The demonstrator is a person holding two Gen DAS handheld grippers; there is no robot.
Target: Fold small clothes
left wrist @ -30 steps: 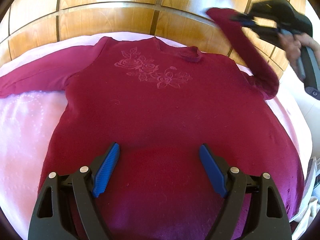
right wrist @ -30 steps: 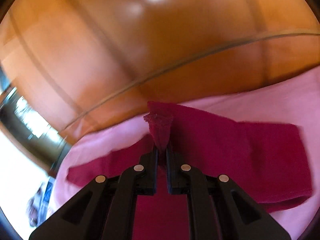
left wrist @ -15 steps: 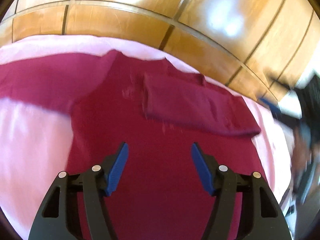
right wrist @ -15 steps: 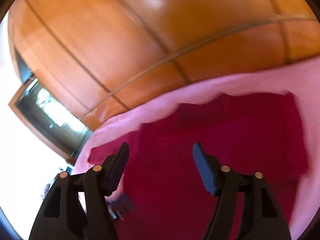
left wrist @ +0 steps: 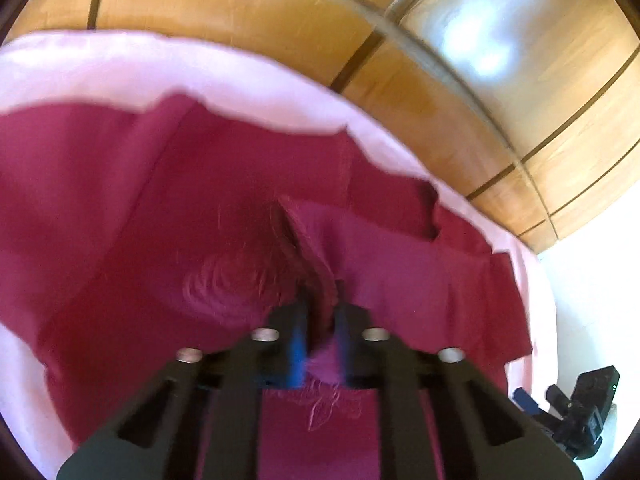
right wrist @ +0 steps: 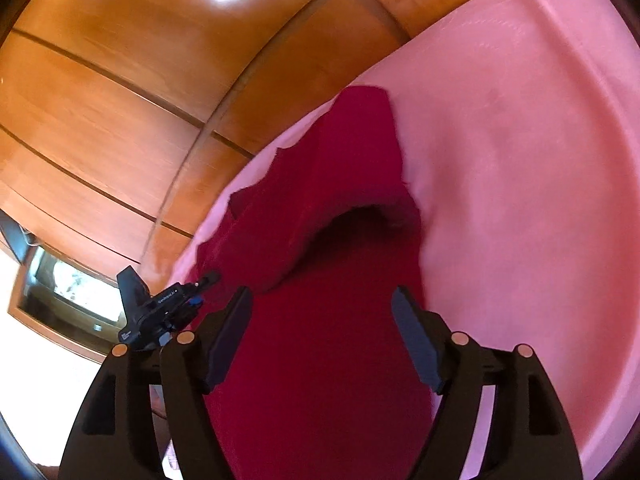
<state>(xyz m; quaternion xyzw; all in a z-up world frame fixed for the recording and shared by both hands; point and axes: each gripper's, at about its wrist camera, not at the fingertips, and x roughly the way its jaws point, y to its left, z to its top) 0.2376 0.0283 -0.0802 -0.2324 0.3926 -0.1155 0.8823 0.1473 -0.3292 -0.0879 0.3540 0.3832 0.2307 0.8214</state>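
A dark red long-sleeved top [left wrist: 160, 240] with an embossed rose lies on a pink bed cover [left wrist: 100, 64]. One sleeve is folded across its chest [left wrist: 420, 264]. My left gripper [left wrist: 320, 320] is shut on the cuff of that folded sleeve [left wrist: 316, 280], which bunches up between the blue pads. My right gripper [right wrist: 320, 320] is open and empty above the red cloth [right wrist: 320, 380], where a fold arches up [right wrist: 360, 216]. The left gripper also shows in the right wrist view [right wrist: 160, 308], and the right gripper in the left wrist view [left wrist: 572, 412].
A wooden panelled headboard [left wrist: 280, 12] runs along the far edge of the bed. The pink cover [right wrist: 520, 160] lies bare to the right of the top. A framed dark window or screen [right wrist: 68, 292] sits at the left edge.
My right gripper let go of the sleeve after laying it across the chest, opened and pulled back. My left gripper moved in and shut on the sleeve cuff.
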